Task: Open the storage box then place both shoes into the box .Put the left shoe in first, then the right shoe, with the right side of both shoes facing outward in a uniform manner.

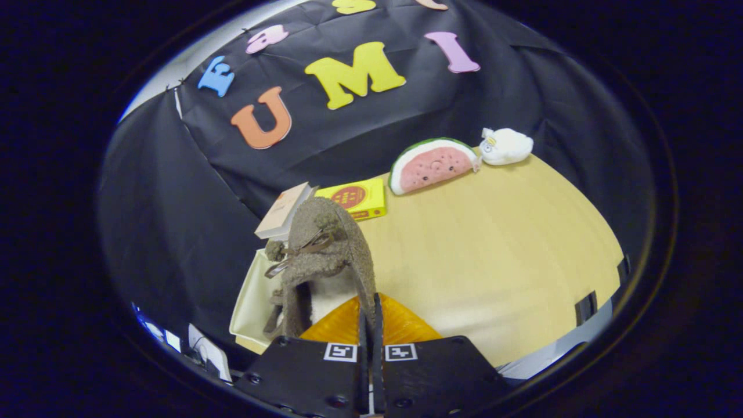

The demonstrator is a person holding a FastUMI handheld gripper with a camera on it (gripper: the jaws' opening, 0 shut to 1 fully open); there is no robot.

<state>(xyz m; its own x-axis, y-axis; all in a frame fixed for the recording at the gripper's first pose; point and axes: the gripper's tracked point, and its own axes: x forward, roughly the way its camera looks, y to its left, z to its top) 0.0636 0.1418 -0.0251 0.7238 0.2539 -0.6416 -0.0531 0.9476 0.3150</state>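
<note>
Gripping the thin rear edge of a fuzzy olive-brown slipper-style shoe (328,255), the hand-held gripper (370,316) has its two fingers pressed together on that edge, so the shoe hangs up in front of the camera with its brown lace bow and pompoms on the near-left side. One shoe is visible; its lower part is cut off behind the gripper body. Beneath it sits an orange ribbed translucent panel (400,325), apparently part of the storage box, though most of it is covered by the fingers and its shape is hard to make out. Left of it lies a cream flat tray-like piece (249,307), partly hidden by the shoe; whether it belongs to the box cannot be told. On the pale wooden counter (493,255) further back are two books: a beige one (284,212) leaning up, and a yellow one with a red circle (355,198) lying flat. At the far right rest one watermelon-slice plush (430,165) and one white plush toy (506,146), touching.
</note>
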